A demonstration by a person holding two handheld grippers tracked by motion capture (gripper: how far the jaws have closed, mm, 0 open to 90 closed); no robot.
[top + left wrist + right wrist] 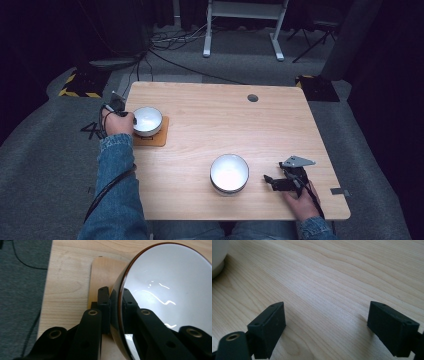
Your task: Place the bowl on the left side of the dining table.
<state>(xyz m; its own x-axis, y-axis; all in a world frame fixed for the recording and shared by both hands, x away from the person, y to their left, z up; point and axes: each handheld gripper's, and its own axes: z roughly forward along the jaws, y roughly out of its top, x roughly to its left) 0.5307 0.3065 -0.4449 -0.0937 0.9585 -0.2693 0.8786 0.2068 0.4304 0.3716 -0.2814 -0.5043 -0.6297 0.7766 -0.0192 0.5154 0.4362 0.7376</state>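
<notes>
Bowl on coaster (147, 120): white inside, dark outside with a brown rim — its rim sits between the left gripper's jaws, one jaw outside the wall, one inside; tilted or flat, cannot tell.
Left gripper (115, 302): clamped on that bowl's near rim; person's left hand (116, 123) wraps it, denim sleeve (116, 185) behind.
Coaster (159, 136): thin tan wooden square under the gripped bowl, directly below the left jaws in the left gripper view, near the table's left edge.
Second bowl (229, 173): white inside, stands on bare wood just beside the right gripper, toward the left gripper; apart from its jaws.
Right gripper (325, 326): jaws spread wide, nothing between them — just table grain; low over the wood, grey plate on top, right hand (301, 202) behind it.
Table (210, 135): light wood, round hole at far side.
</notes>
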